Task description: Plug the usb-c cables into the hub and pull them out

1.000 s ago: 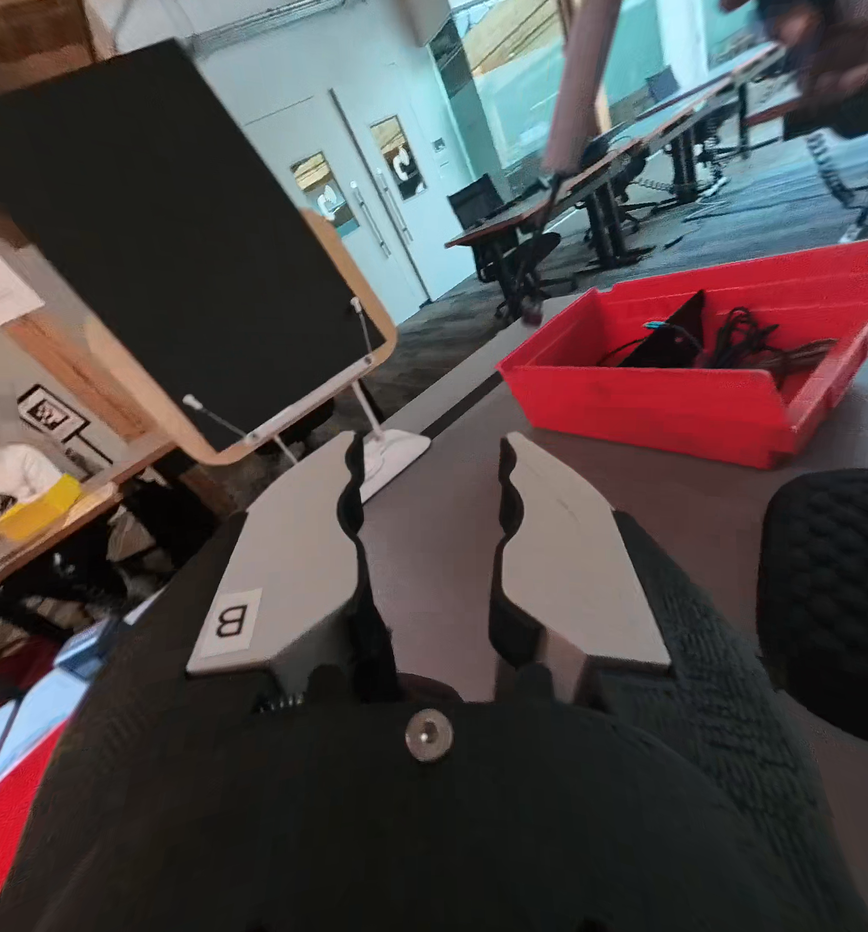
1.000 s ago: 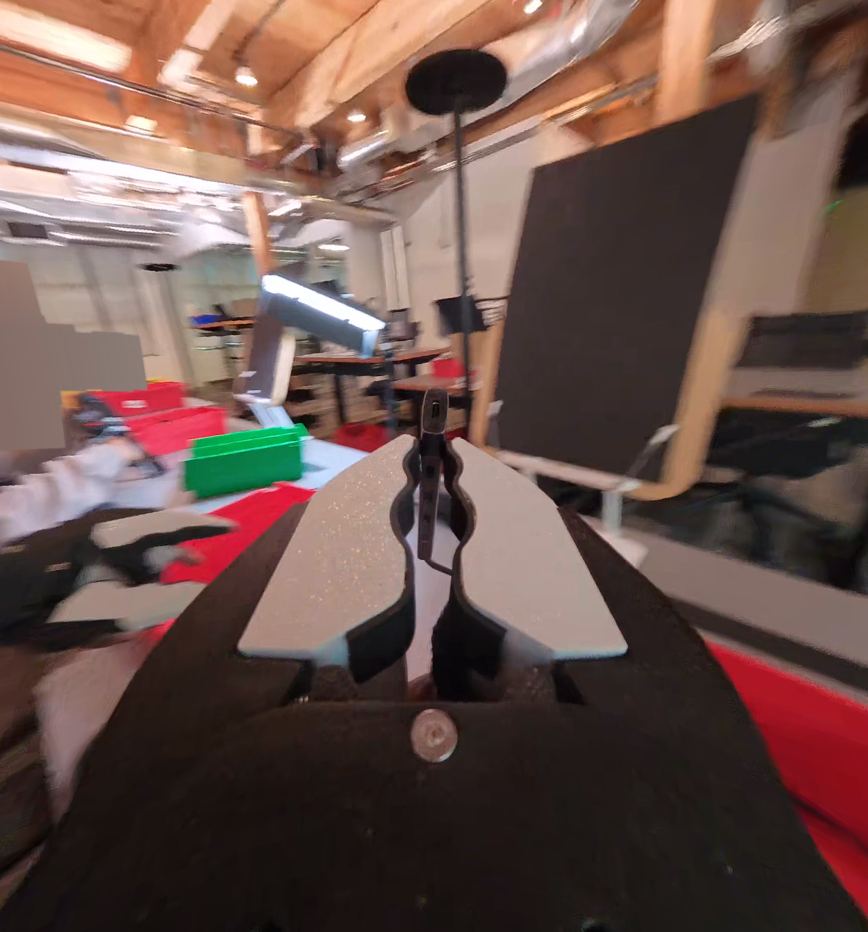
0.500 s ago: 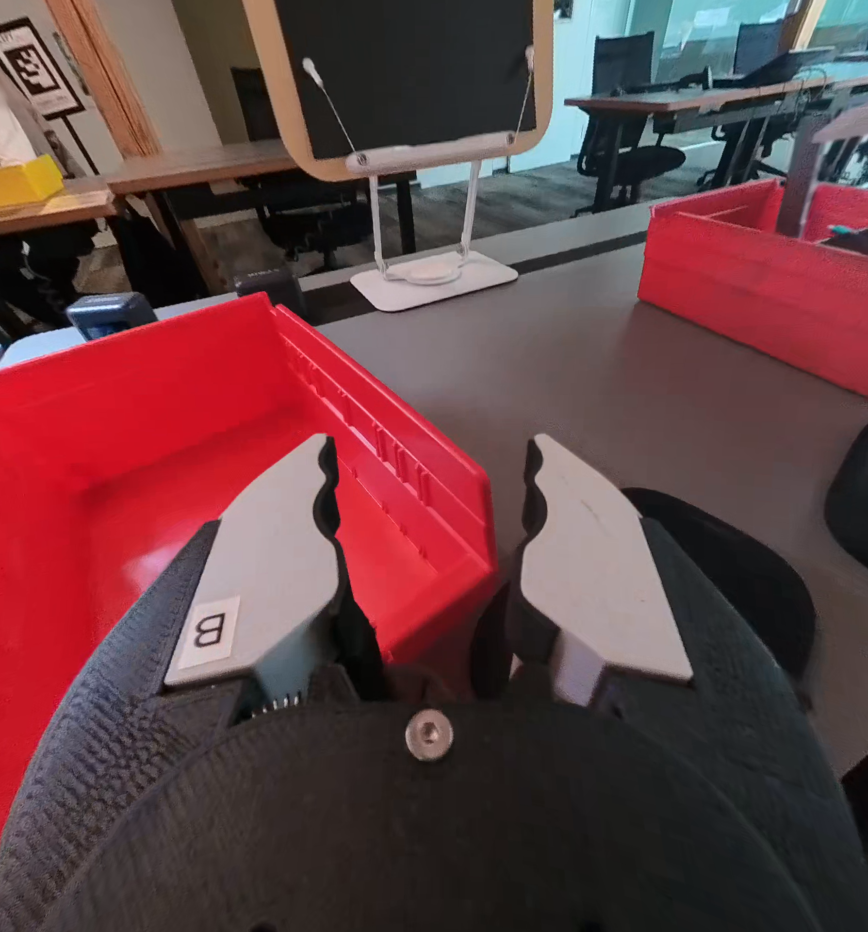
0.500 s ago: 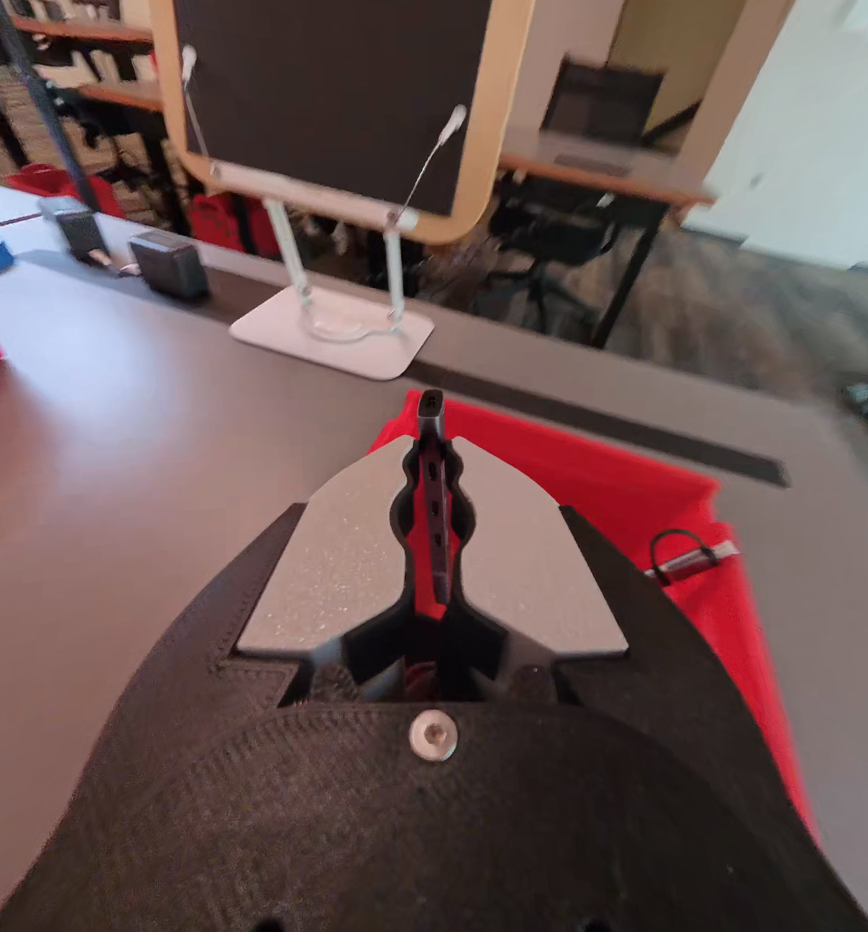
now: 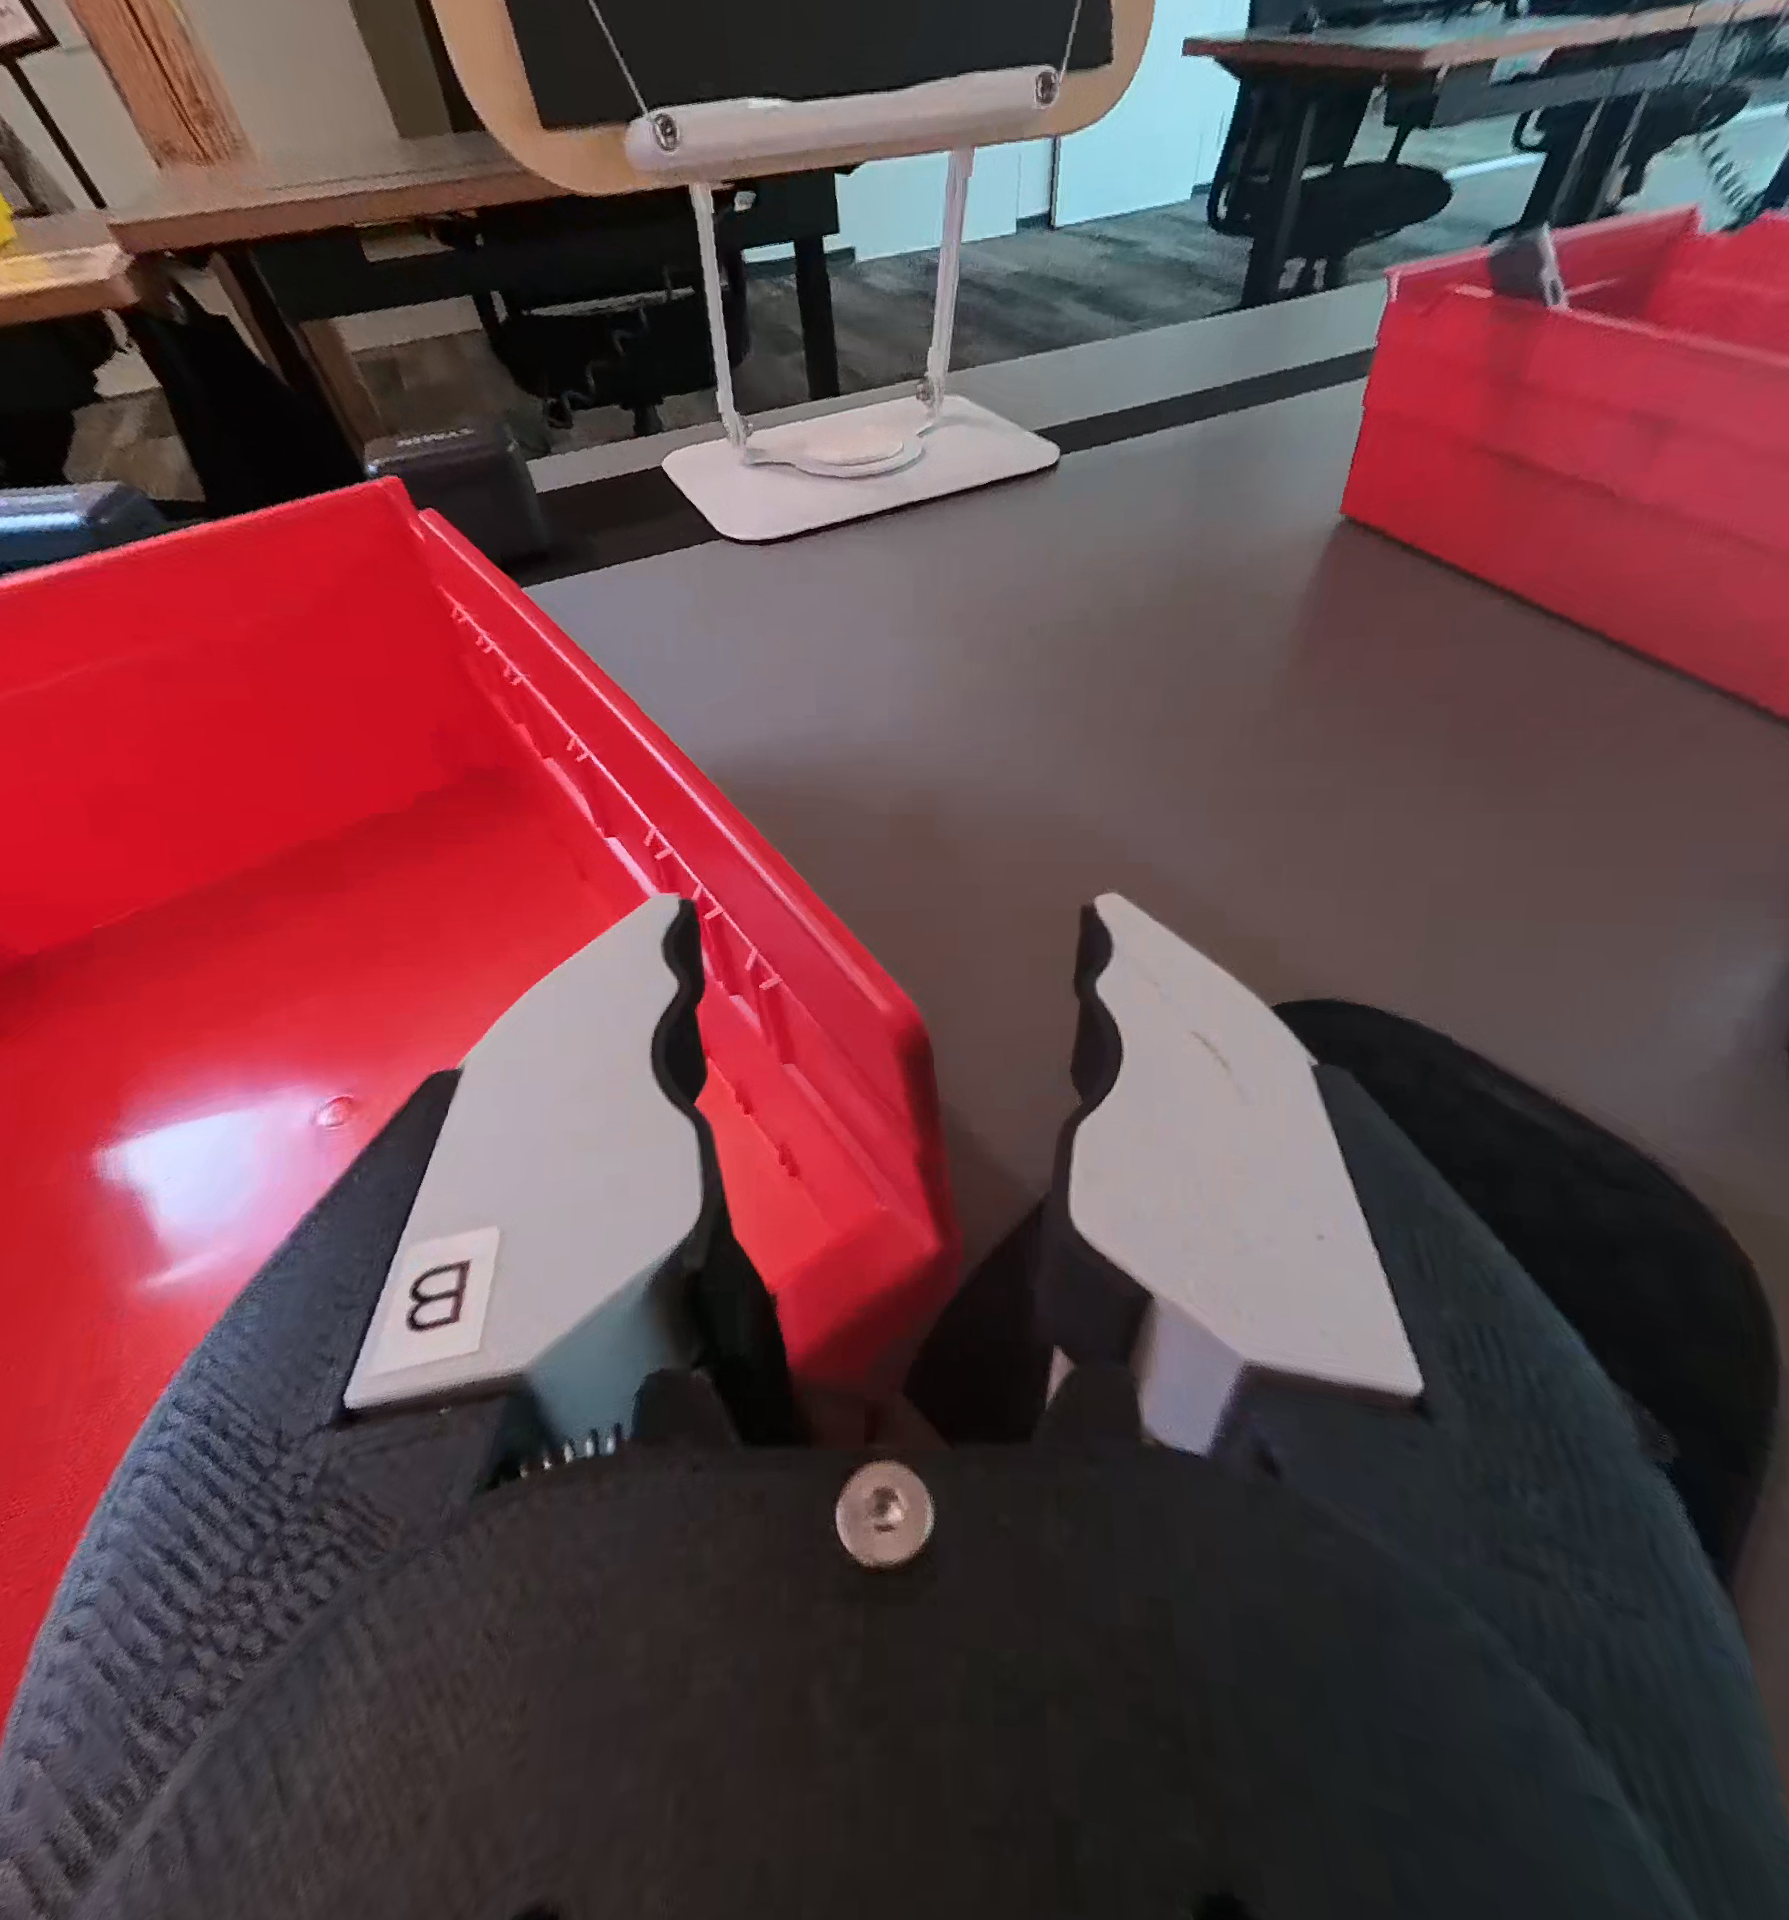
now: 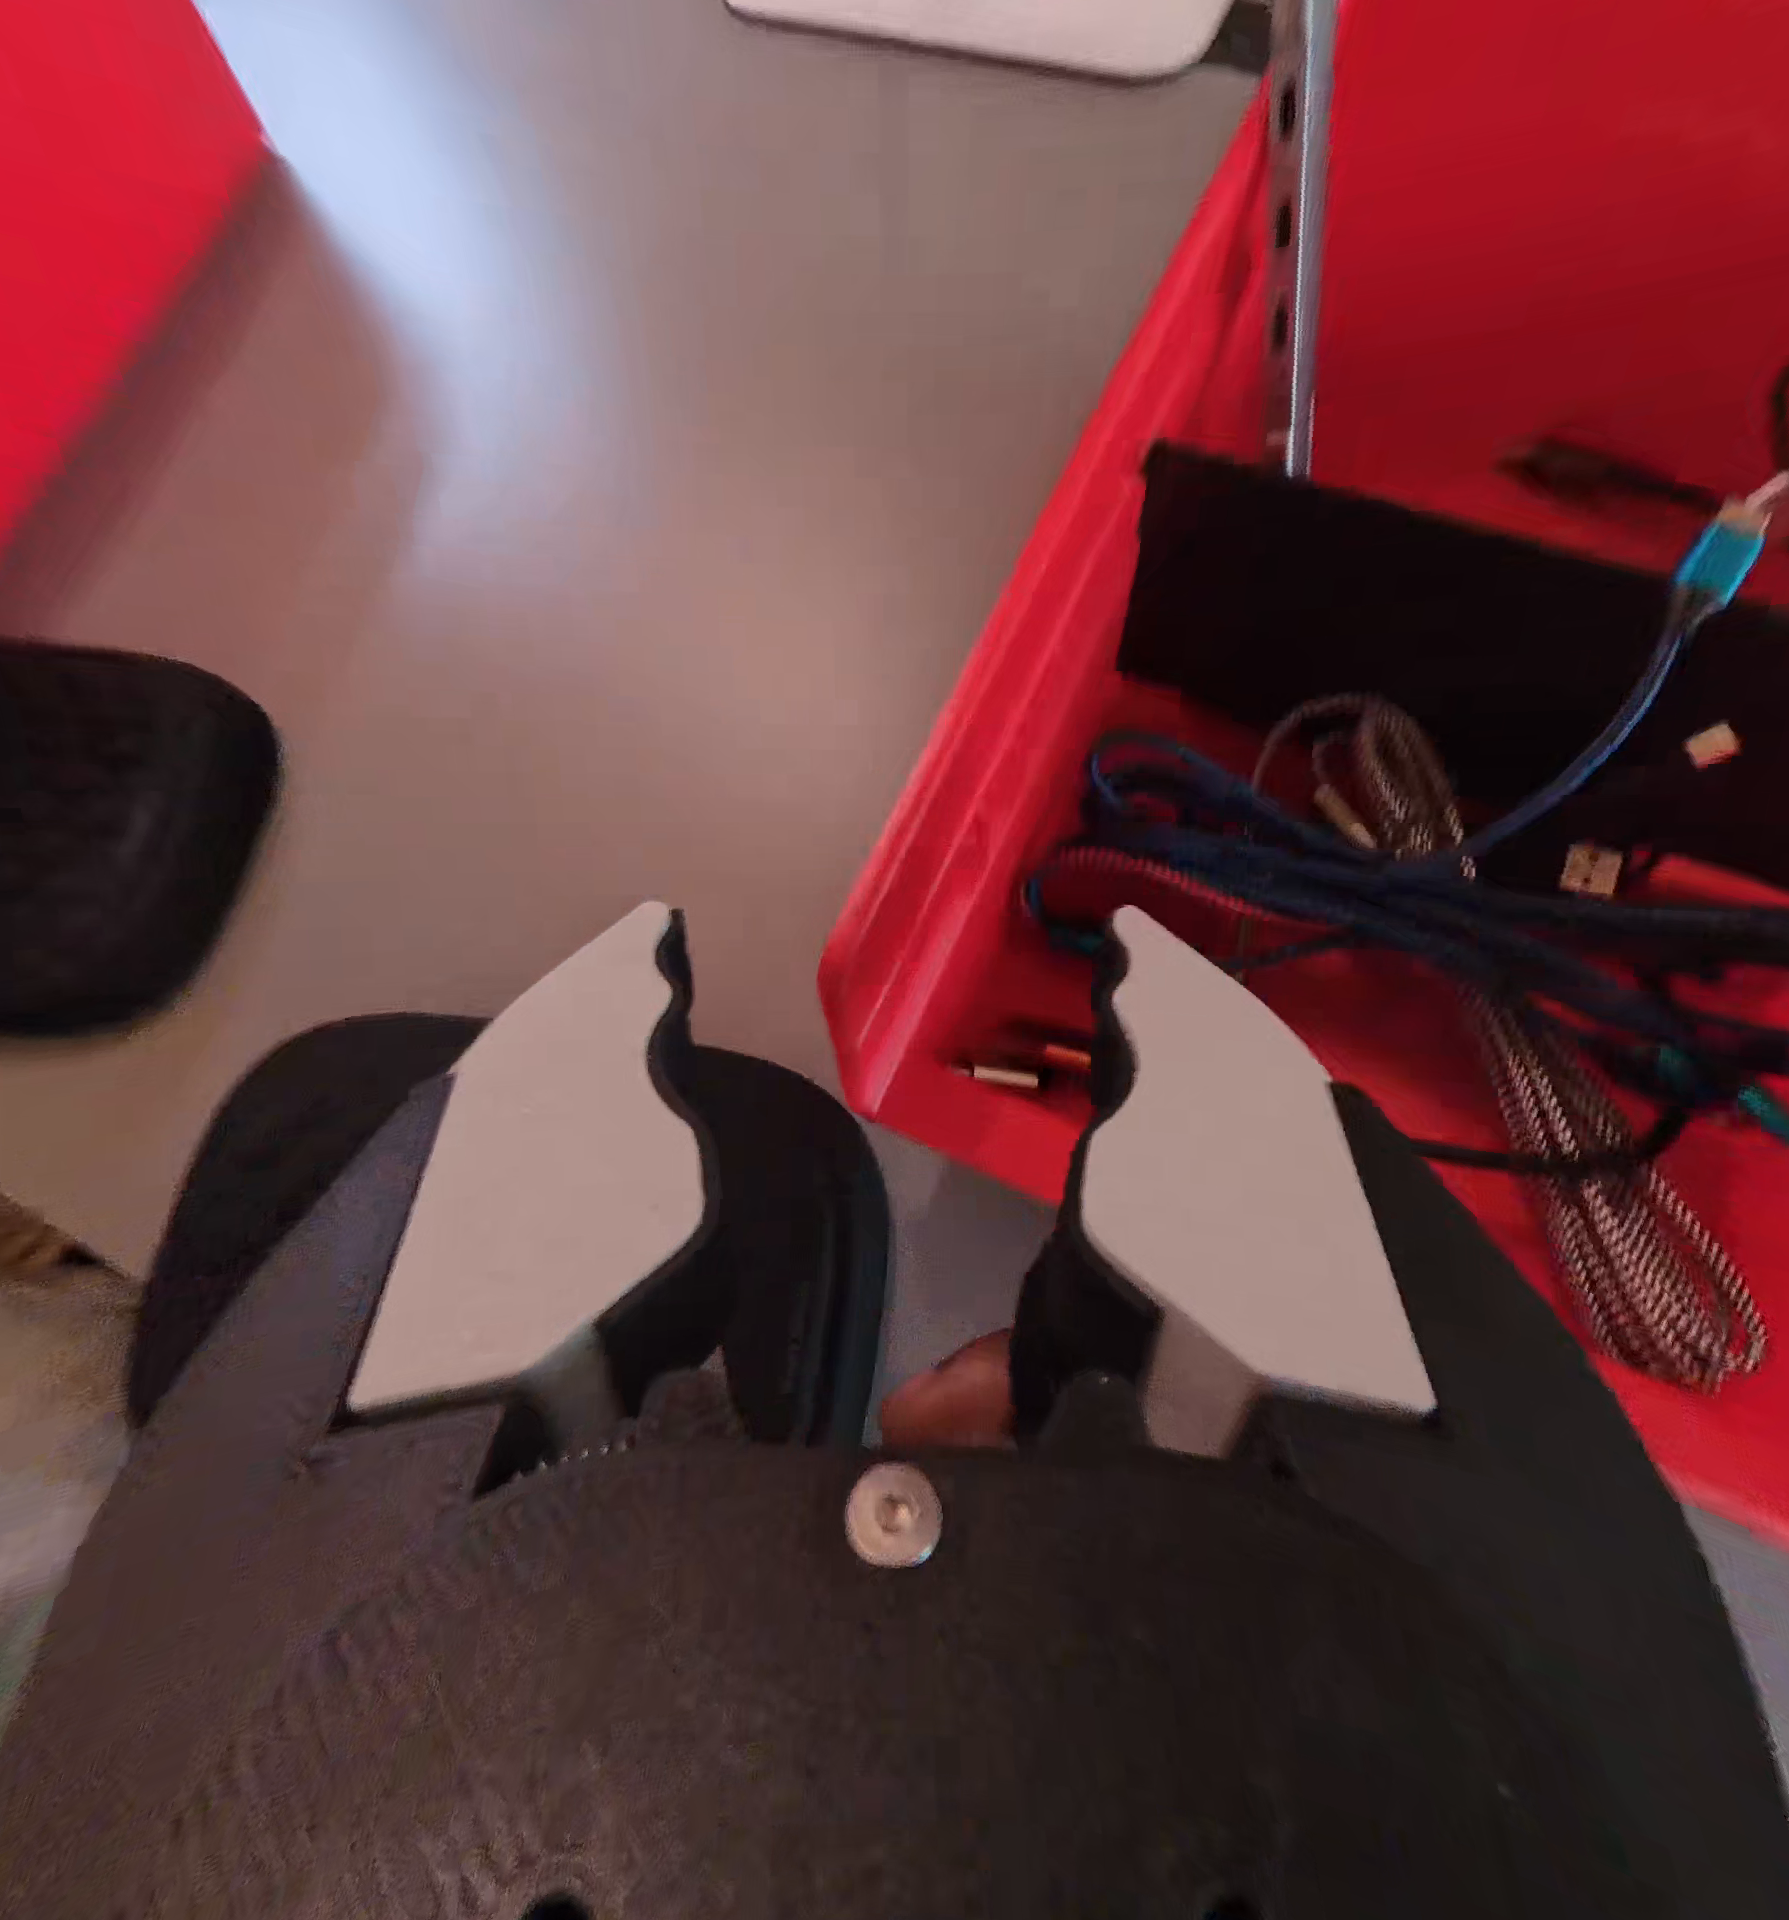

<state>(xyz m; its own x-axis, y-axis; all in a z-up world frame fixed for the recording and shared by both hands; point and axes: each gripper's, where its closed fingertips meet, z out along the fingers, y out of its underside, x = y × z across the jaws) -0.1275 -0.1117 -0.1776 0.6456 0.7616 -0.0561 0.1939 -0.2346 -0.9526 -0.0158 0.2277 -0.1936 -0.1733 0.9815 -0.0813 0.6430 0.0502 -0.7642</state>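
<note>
My right gripper (image 6: 892, 920) is open and empty, above the near left corner of the red bin (image 6: 983, 790) that holds the cables. The slim grey hub (image 6: 1303, 312) stands on edge inside that bin by its left wall, apart from my fingers. A tangle of blue braided cables (image 6: 1389, 883) and a black-and-white braided cable (image 6: 1596, 1195) lie on the bin floor, partly on a flat black item (image 6: 1441, 644). My left gripper (image 5: 885, 914) is open and empty over the right wall of another red bin (image 5: 246, 831). The hub (image 5: 1524, 265) also pokes above the far bin (image 5: 1596, 468).
A dark board on a white stand (image 5: 859, 457) sits at the grey table's (image 5: 1181, 727) far edge. A black textured body (image 6: 69, 831) rests on the table left of my right gripper. Desks and chairs stand beyond the table.
My right gripper was shut on the hub; it has tilted down over the cable bin, opened and let the hub go. My left gripper stayed open and barely moved.
</note>
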